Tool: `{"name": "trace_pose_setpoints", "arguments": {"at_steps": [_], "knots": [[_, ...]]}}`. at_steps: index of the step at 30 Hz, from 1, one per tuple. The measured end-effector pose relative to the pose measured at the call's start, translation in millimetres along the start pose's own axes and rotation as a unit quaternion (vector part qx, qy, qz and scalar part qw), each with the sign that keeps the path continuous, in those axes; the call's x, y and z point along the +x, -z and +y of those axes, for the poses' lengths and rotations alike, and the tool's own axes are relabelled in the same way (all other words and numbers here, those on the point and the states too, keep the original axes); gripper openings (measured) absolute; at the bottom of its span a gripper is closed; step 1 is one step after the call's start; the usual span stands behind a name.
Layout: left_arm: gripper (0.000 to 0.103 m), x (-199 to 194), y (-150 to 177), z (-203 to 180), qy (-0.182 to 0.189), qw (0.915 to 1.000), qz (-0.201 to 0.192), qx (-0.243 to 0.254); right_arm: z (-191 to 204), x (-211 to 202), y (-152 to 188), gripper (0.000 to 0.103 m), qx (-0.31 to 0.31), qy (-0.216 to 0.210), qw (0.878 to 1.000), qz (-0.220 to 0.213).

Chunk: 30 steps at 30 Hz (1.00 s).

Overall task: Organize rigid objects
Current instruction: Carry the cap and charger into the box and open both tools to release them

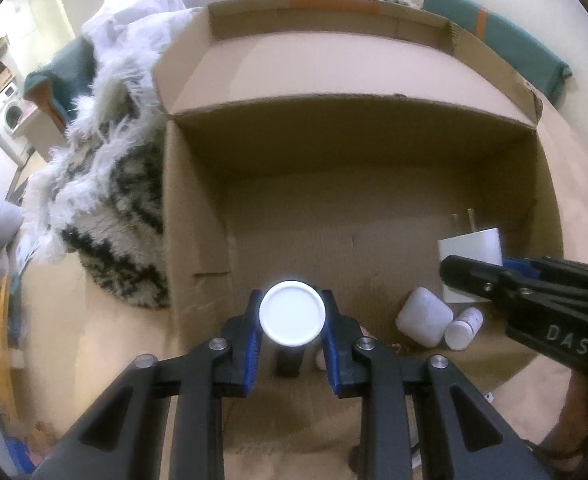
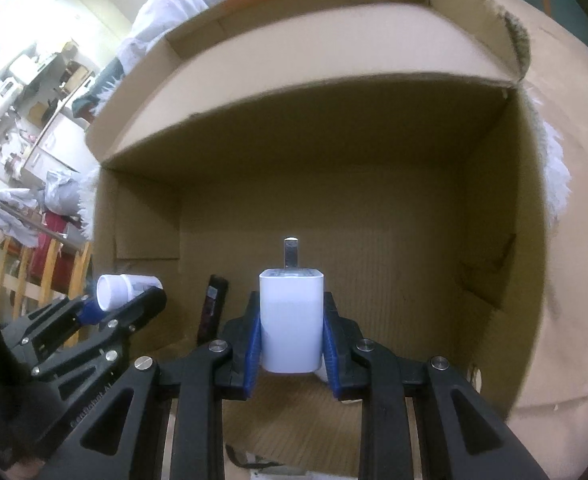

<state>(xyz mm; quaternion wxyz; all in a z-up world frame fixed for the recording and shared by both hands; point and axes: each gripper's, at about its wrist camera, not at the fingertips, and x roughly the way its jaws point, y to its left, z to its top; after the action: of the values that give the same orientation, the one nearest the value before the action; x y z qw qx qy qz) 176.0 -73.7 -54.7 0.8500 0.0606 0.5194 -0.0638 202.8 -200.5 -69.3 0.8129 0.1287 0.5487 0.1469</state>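
Note:
An open cardboard box (image 1: 334, 152) fills both views, and both grippers hang over it pointing down. My left gripper (image 1: 292, 300) is shut on a white bottle (image 1: 292, 313), seen cap end on. My right gripper (image 2: 291, 300) is shut on a white charger plug (image 2: 291, 320) with its metal prong pointing away. In the left wrist view the right gripper (image 1: 460, 270) enters from the right with the charger (image 1: 470, 246). On the box floor lie a white earbud case (image 1: 424, 317), a small white bottle (image 1: 464, 328) and a black object (image 2: 213, 308).
A shaggy black-and-white rug (image 1: 113, 208) and white bedding (image 1: 165, 16) lie left of and behind the box. A teal cushion (image 1: 518, 40) sits at the back right. The box's far flap (image 2: 314, 64) stands up. Shelves and clutter (image 2: 25, 92) fill the far left.

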Motion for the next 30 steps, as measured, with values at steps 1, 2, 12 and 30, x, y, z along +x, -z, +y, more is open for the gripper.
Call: {"name": "trace_pose_setpoints", "arguments": {"at_steps": [1, 2, 12, 30], "knots": [[0.024, 2.8, 1.1, -1.8, 0.0, 1.0, -0.004, 0.005, -0.1, 2.7, 0.8, 0.028, -0.001, 0.003, 1.0, 0.003], [0.024, 5.3, 3.0, -3.8, -0.002, 0.9999, -0.006, 0.012, -0.5, 6.1, 2.3, 0.028, -0.001, 0.006, 1.0, 0.007], [0.024, 17.1, 12.3, -11.3, -0.013, 0.9988, -0.001, 0.047, -3.1, 28.2, 5.2, 0.028, 0.007, 0.02, 0.999, 0.044], [0.024, 29.9, 9.3, -14.5, -0.005, 0.9991, 0.013, 0.041, -11.8, 38.5, 2.4, 0.028, 0.023, 0.018, 0.998, 0.06]]}}
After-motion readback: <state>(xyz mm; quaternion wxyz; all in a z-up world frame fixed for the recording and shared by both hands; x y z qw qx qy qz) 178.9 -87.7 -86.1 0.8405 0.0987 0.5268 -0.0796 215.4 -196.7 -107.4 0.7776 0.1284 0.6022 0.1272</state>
